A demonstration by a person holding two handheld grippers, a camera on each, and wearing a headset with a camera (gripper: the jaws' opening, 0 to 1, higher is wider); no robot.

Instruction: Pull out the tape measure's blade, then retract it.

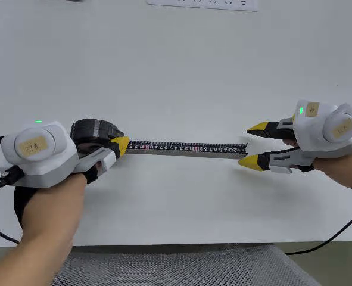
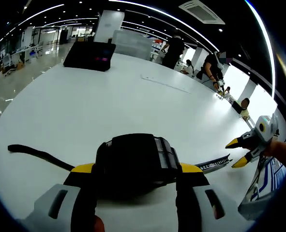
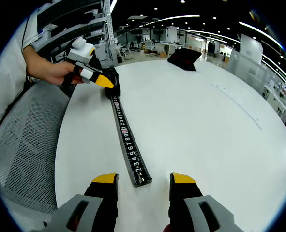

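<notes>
A black tape measure case (image 1: pixel 93 131) sits on the white table with my left gripper (image 1: pixel 107 142) shut on it. In the left gripper view the case (image 2: pixel 135 157) fills the gap between the yellow-tipped jaws of that gripper (image 2: pixel 138 169). The blade (image 1: pixel 187 147) lies pulled out flat to the right. My right gripper (image 1: pixel 254 145) is open at the blade's free end. In the right gripper view the blade's end (image 3: pixel 142 180) lies between the spread tips of that gripper (image 3: pixel 143 179), and neither tip touches it. The blade (image 3: pixel 126 135) runs back to the case (image 3: pixel 112 77).
A grey mesh chair (image 1: pixel 181 265) is at the table's near edge. A black flat object (image 2: pixel 90 55) lies far across the table. A black cable (image 2: pixel 36 153) trails left of the case. A white power strip (image 1: pixel 202 3) lies at the far edge.
</notes>
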